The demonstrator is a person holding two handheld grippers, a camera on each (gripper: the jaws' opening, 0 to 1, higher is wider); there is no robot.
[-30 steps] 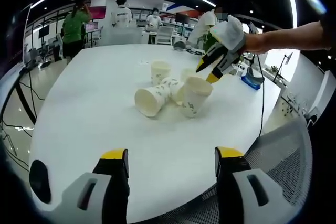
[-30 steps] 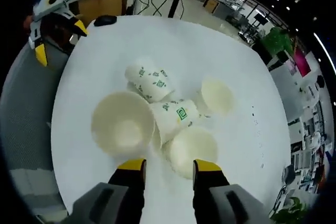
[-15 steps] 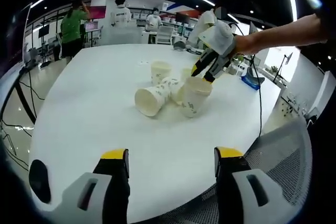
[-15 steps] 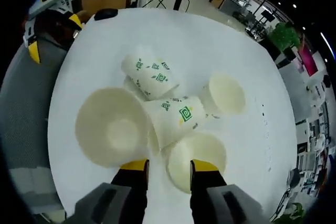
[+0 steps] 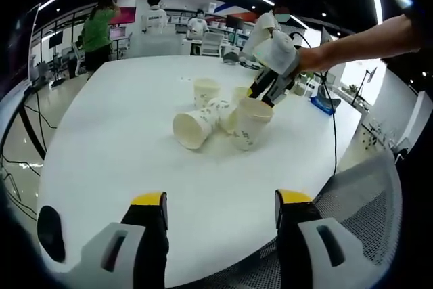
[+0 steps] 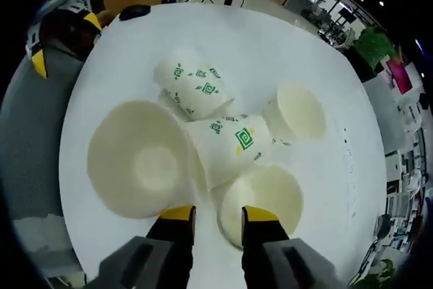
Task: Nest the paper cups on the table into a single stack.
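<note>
Five paper cups sit bunched near the middle of the white counter [image 5: 101,153], with wide bare surface all round them out to its curved edge. In the right gripper view the right claw [image 6: 211,212] hangs over the cluster, its yellow-tipped jaws a narrow gap apart and holding nothing; they seem to straddle the spot between the near upright cup [image 6: 262,197] and the big upright cup [image 6: 139,167], though contact is hard to judge. A cup on its side [image 6: 230,147] lies between those two, another tipped cup [image 6: 195,89] lies past it, and a far upright cup [image 6: 298,114] stands toward the open side. In the left gripper view the left claw [image 5: 220,208] is held low at the counter's near edge, jaws wide apart and empty, well apart from the cups, beside a mesh chair back [image 5: 358,201]. A dark round object [image 5: 51,231] lies by that near rim.
</note>
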